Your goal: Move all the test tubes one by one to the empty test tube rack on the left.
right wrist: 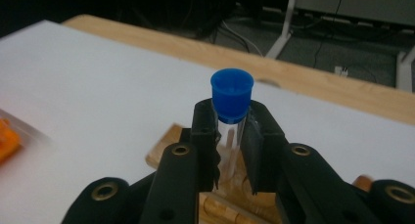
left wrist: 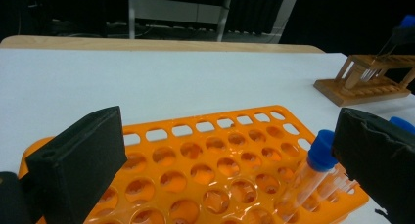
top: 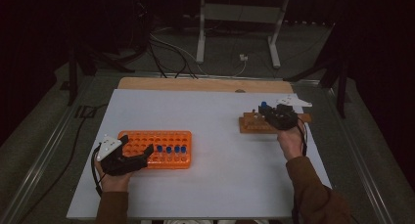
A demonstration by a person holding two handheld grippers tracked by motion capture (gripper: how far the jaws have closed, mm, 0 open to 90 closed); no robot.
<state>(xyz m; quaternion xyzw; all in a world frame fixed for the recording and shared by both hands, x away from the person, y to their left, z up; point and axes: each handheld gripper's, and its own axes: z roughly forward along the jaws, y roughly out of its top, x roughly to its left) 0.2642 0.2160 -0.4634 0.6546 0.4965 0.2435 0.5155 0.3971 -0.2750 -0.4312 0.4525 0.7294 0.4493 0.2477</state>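
The white counter [top: 215,150] carries an orange rack [top: 161,136] near left and a wooden rack [top: 249,123] far right. Left gripper [top: 139,153] rests at the orange rack, jaws spread, probably steadying it. Right gripper [right wrist: 230,145] pinches a blue-capped tube [right wrist: 231,99] upright above the wooden rack, likely for seating.

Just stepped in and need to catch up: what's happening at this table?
A person is working with a gripper in each hand. The right gripper is shut on a blue-capped test tube, held upright over the wooden rack. The left gripper stands open at the orange rack, where more blue-capped tubes sit in a row along its near edge. It looks like tubes are being moved between the two racks.
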